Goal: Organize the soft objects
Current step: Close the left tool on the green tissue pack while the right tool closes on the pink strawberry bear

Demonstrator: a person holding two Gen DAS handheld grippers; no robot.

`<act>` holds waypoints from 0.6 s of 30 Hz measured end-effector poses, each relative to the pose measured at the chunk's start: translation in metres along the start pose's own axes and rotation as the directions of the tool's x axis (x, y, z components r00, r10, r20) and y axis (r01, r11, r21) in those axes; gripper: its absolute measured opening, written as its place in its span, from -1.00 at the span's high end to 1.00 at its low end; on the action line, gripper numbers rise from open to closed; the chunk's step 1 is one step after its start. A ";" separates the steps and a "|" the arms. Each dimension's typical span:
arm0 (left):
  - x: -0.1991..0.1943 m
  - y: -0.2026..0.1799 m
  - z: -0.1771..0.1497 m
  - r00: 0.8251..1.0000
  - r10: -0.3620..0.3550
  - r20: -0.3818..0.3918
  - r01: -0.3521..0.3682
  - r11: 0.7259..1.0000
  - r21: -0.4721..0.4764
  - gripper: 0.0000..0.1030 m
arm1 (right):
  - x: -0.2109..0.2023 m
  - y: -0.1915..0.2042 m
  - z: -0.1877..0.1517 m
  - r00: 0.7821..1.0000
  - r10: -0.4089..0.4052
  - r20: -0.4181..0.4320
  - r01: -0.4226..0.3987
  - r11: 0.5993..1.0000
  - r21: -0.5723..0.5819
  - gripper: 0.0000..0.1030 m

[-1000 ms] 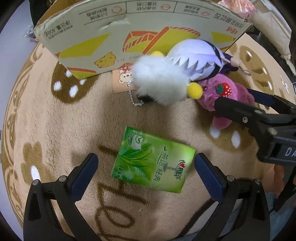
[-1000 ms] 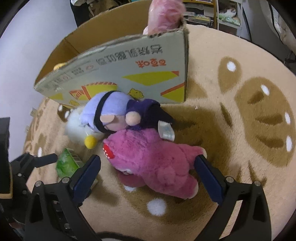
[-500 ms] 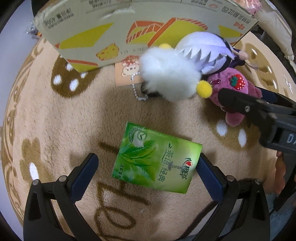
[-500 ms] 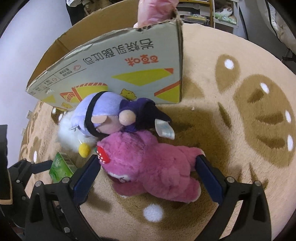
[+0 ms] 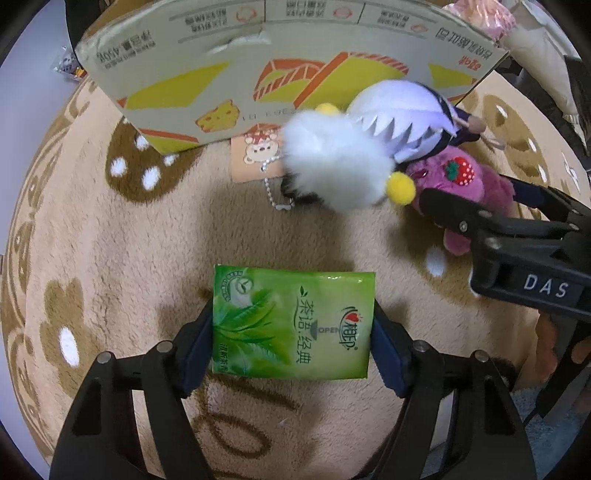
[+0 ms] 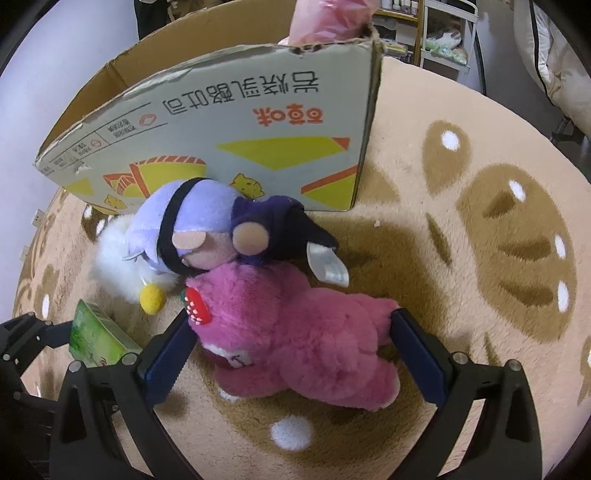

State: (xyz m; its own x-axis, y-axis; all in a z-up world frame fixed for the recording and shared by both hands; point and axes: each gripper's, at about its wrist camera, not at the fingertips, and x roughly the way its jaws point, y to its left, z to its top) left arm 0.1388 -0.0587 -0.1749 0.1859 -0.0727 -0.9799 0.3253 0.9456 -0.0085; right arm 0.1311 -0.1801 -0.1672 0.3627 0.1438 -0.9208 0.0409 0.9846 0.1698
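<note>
The left gripper (image 5: 293, 334) has its jaws clamped on both short sides of a green tissue pack (image 5: 291, 325), which lies flat on the tan rug (image 5: 110, 240). The right gripper (image 6: 291, 347) has its jaws apart on either side of a pink plush bear (image 6: 299, 339) lying on the rug, both pads at its fur. Just beyond the bear, touching it, lies a doll with a lavender hood (image 6: 192, 229), and beside that a white fluffy toy (image 5: 332, 170). Behind them stands a cardboard box (image 6: 236, 129) with a pink bag (image 6: 328, 18) sticking out.
</note>
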 end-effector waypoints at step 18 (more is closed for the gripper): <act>-0.056 0.025 0.000 0.974 0.068 0.218 -0.048 0.994 -0.094 -0.43 | -0.024 0.001 -0.006 0.996 0.063 0.066 -0.063 0.998 -0.003 -0.59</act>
State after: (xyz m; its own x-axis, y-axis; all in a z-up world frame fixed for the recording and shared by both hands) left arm 0.1362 -0.0307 -0.1199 0.4054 -0.0758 -0.9110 0.2270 0.9737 0.0199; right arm 0.1172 -0.1821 -0.1470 0.4252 0.1985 -0.8830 0.0153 0.9739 0.2264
